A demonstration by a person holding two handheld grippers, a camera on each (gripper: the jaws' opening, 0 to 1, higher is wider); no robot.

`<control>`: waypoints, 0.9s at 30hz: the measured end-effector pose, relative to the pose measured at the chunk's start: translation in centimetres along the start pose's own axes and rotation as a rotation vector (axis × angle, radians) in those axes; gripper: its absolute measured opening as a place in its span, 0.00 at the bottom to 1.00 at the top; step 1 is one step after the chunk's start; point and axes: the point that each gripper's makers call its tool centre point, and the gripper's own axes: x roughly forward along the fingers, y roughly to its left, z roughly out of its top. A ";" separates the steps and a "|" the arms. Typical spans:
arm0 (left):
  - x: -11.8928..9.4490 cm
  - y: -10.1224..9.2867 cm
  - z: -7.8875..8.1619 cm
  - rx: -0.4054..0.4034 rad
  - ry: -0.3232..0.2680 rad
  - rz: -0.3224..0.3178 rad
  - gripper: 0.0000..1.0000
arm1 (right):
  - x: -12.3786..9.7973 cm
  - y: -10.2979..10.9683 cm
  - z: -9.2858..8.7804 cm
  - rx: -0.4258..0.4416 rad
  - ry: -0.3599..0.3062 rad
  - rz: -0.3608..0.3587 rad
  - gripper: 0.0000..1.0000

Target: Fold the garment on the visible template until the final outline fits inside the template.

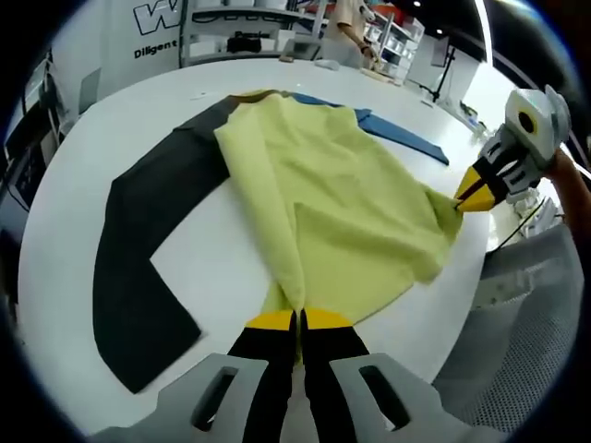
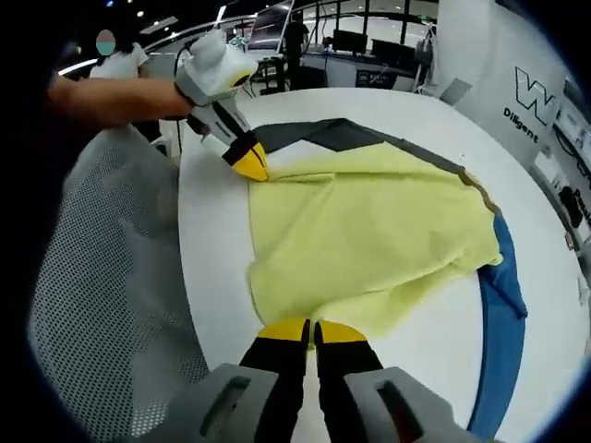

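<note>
A yellow garment (image 1: 342, 212) (image 2: 369, 231) lies spread on the round white table (image 1: 222, 268) (image 2: 217, 231). Beneath it, a dark grey strip (image 1: 138, 249) (image 2: 342, 134) sticks out on one side and a blue strip (image 1: 406, 138) (image 2: 503, 314) on the other. My left gripper (image 1: 297, 321) is shut on the garment's near edge; the right gripper view has it (image 2: 254, 171) pinching a corner at the table rim. My right gripper (image 2: 312, 328) is shut on the opposite lower edge, and appears in the left gripper view (image 1: 462, 198) holding that corner.
A grey mesh chair (image 1: 526, 369) (image 2: 102, 277) stands close against the table edge beside both grippers. A person's forearm (image 2: 111, 97) reaches in behind the left gripper. Shelving and a person (image 1: 351, 23) are across the room behind the table.
</note>
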 end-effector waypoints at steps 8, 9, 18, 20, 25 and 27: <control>0.0 0.0 0.0 -0.006 -0.003 -0.002 0.00 | 2.8 0.3 -0.7 0.013 0.040 0.045 0.00; 0.0 0.0 0.0 -0.008 -0.004 -0.002 0.00 | 3.0 0.4 -0.8 0.030 0.043 0.053 0.00; 0.0 0.0 0.0 -0.014 -0.009 -0.004 0.00 | 1.7 0.6 0.3 0.140 -0.033 0.089 0.05; 0.1 0.0 0.0 -0.016 -0.010 -0.005 0.00 | 1.1 0.4 0.8 0.181 -0.066 0.099 0.05; 0.1 0.0 0.0 -0.015 -0.011 -0.006 0.00 | -1.1 -1.1 1.4 0.276 -0.138 0.064 0.04; 0.1 0.0 0.0 -0.017 -0.012 -0.007 0.00 | -1.6 -1.9 1.1 0.324 -0.141 0.034 0.02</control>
